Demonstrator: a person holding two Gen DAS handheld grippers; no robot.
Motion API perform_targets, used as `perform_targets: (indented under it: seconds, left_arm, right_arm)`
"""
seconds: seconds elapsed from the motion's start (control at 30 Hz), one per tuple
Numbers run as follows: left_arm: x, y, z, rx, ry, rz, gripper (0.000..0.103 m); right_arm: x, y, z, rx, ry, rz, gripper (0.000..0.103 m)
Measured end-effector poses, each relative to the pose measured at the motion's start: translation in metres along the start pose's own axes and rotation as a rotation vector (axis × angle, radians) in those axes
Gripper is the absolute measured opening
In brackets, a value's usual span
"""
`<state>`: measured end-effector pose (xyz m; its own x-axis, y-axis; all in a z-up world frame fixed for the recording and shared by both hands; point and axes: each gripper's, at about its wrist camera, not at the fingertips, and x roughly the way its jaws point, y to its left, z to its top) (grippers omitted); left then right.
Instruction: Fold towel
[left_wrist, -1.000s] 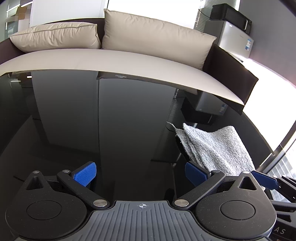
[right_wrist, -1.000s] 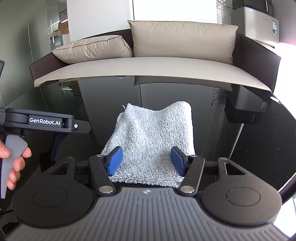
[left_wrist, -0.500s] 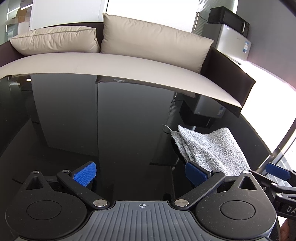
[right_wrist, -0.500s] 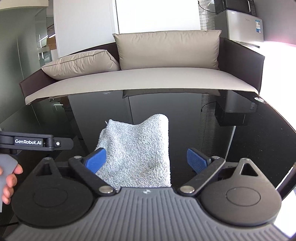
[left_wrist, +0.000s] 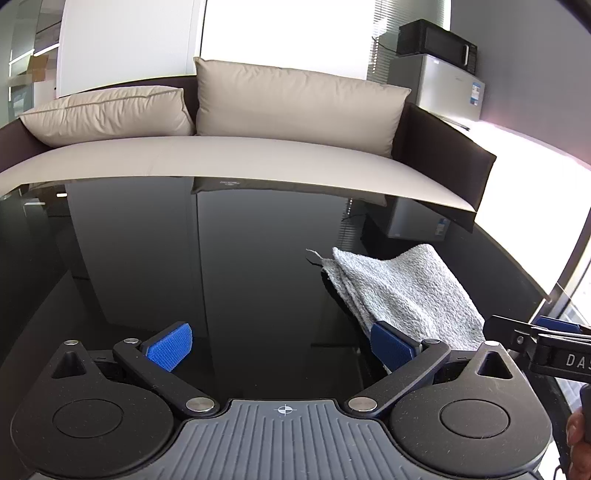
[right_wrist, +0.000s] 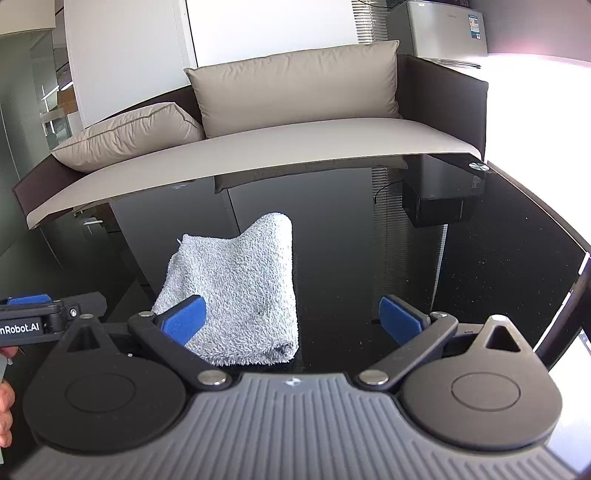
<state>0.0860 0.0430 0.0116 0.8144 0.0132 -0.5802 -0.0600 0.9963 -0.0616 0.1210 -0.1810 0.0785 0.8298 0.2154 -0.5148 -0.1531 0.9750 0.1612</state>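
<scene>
Behind your table stood beige sofa (left_wrist: 258, 158), two cushions, filling upper half of both frames. Grey wall, bright window glare at right; fridge (left_wrist: 452, 88) with microwave (left_wrist: 436, 40) on top, upper right. Glossy black table (left_wrist: 221, 258) mirrored it all. Folded grey towel (right_wrist: 236, 291) lay flat, centre-left in right view. Your right gripper (right_wrist: 291, 319) was opening, left pad over towel edge, not pressing. Your left gripper (left_wrist: 280, 345) stood wide, nothing between.
</scene>
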Motion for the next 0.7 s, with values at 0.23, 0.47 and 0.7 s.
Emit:
perform_targets:
  seconds: [0.23, 0.47, 0.7]
  left_arm:
    - [-0.017, -0.01, -0.013, 0.034, -0.024, 0.025, 0.102]
    - [-0.033, -0.013, -0.025, 0.029, -0.044, -0.003, 0.102]
    - [-0.044, -0.017, -0.035, 0.041, -0.044, -0.007, 0.102]
  right_arm:
    - [-0.018, 0.0, -0.01, -0.006, -0.011, -0.025, 0.102]
    - [-0.037, -0.003, -0.022, -0.007, -0.014, -0.04, 0.102]
    - [-0.055, 0.0, -0.034, -0.018, -0.028, -0.026, 0.102]
